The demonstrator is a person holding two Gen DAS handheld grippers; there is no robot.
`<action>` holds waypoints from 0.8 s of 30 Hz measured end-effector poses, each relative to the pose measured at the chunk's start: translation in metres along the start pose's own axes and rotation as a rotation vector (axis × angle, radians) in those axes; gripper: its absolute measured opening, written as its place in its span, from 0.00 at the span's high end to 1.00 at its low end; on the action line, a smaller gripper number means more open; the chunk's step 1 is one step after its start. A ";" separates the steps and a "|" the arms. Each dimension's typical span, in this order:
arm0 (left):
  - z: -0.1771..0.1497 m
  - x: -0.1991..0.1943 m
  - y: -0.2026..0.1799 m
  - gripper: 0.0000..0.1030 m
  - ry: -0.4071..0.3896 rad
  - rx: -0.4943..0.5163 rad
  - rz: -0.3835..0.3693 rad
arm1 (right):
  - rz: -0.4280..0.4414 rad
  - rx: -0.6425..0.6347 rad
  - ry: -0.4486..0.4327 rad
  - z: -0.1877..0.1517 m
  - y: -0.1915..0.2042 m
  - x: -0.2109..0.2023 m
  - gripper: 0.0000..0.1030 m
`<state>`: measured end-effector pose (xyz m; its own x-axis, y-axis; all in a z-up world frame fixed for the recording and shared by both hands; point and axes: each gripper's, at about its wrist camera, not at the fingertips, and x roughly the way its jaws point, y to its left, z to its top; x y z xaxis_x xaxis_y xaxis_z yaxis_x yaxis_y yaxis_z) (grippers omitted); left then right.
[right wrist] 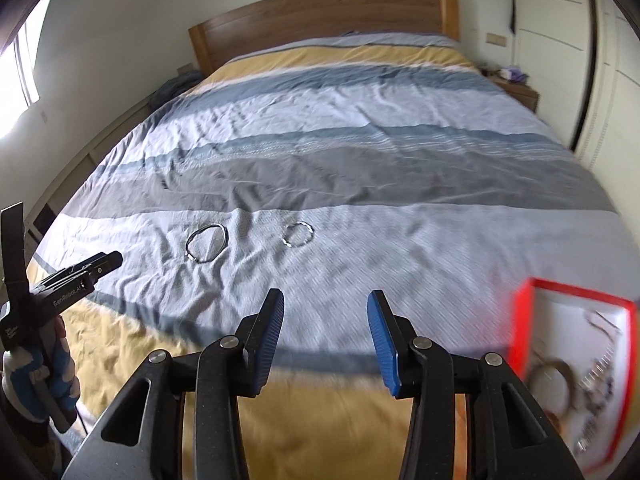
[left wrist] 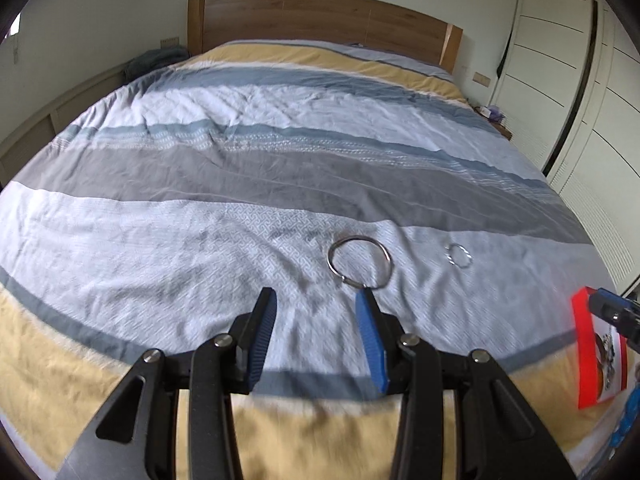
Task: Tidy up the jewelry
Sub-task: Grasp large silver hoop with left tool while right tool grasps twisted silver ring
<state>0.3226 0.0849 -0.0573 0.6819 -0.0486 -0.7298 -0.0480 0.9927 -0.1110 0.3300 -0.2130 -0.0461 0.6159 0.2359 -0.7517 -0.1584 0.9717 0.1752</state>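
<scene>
A large silver bangle (left wrist: 359, 263) lies flat on the striped bedspread, just beyond my left gripper's right fingertip. A smaller twisted silver bracelet (left wrist: 459, 255) lies to its right. Both also show in the right wrist view, the bangle (right wrist: 207, 243) and the bracelet (right wrist: 298, 234). My left gripper (left wrist: 316, 299) is open and empty above the bed. My right gripper (right wrist: 326, 300) is open and empty, nearer than the two rings. A red-rimmed white tray (right wrist: 524, 320) at the right holds several jewelry pieces; it shows blurred in the left wrist view (left wrist: 584, 344).
The bed (left wrist: 280, 184) fills both views, with a wooden headboard (left wrist: 320, 16) at the far end. White wardrobe doors (left wrist: 580, 80) stand on the right, with a bedside table (right wrist: 516, 88) next to them. The left gripper's body and a gloved hand (right wrist: 36, 368) show at the left.
</scene>
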 end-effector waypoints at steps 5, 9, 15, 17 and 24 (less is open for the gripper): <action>0.013 0.045 -0.002 0.62 0.023 -0.010 -0.019 | 0.027 -0.021 0.021 0.023 0.004 0.067 0.58; 0.021 0.075 -0.003 0.62 0.036 -0.008 -0.021 | 0.031 -0.029 0.036 0.038 0.004 0.112 0.58; 0.024 0.108 -0.003 0.62 0.070 -0.001 -0.021 | 0.036 -0.041 0.072 0.047 0.002 0.161 0.61; 0.022 0.116 -0.004 0.62 0.082 0.007 -0.021 | 0.036 -0.059 0.082 0.048 0.002 0.171 0.63; 0.015 0.139 -0.006 0.62 0.114 0.033 -0.014 | -0.011 -0.159 0.090 0.044 0.014 0.187 0.70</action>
<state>0.4291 0.0738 -0.1480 0.5948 -0.0725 -0.8006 -0.0143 0.9948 -0.1007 0.4766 -0.1547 -0.1561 0.5477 0.2167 -0.8081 -0.2762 0.9586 0.0698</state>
